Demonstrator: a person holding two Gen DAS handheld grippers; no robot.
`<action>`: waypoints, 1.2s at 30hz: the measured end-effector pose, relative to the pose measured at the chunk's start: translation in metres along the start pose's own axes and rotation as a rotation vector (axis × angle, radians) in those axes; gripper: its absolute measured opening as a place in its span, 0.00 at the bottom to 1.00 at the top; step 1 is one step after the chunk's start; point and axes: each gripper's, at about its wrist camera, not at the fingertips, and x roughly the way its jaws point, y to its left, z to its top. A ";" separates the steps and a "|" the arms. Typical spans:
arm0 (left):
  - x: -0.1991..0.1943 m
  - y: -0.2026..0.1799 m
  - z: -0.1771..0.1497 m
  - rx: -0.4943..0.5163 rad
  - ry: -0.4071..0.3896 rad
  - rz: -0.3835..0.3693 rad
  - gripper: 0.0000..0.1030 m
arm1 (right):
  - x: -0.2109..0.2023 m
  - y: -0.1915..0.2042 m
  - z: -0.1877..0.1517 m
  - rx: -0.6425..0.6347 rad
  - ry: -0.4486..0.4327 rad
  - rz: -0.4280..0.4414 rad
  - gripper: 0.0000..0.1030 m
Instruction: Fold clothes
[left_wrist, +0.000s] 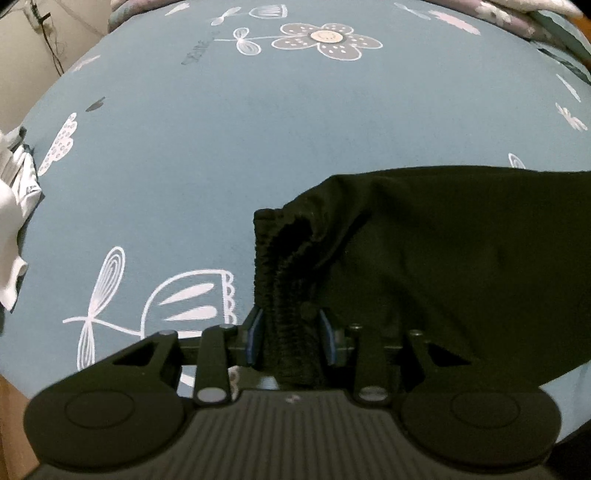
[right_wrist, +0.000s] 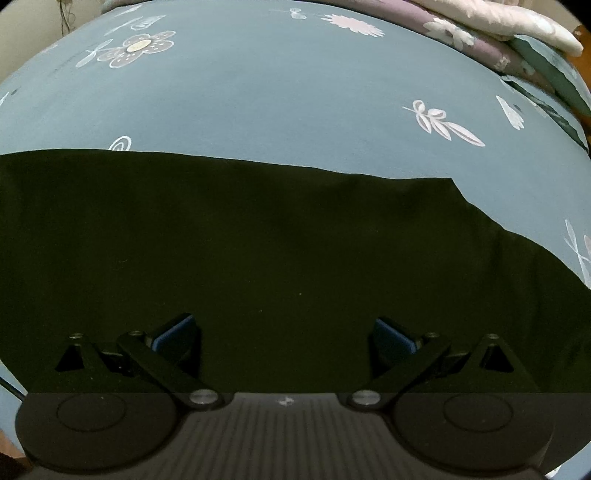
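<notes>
Left fingers (left_wrist: 255, 334) pinch waistband (left_wrist: 284, 295), seemingly firm; right gripper (right_wrist: 284, 338) open above trousers (right_wrist: 258, 240), which stretch sideways between hands.

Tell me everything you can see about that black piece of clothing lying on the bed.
The black garment is plain, dark, matte cloth with a ribbed, gathered elastic band at one end. It lies mostly flat on the blue flowered bedsheet, its far edge fairly straight. The bunched band sits between the left gripper, whose blue pads press it from both sides. The right gripper hangs over the flat cloth with its jaws wide apart.
</notes>
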 end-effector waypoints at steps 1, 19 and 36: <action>-0.002 0.001 0.000 -0.001 -0.003 -0.002 0.23 | 0.000 0.000 0.000 -0.001 0.002 -0.002 1.00; -0.009 -0.001 0.002 0.013 -0.072 0.039 0.23 | -0.005 0.005 0.000 -0.028 0.006 0.000 1.00; -0.037 -0.039 0.007 0.076 -0.153 -0.081 0.43 | -0.014 -0.013 0.001 0.017 -0.042 0.011 1.00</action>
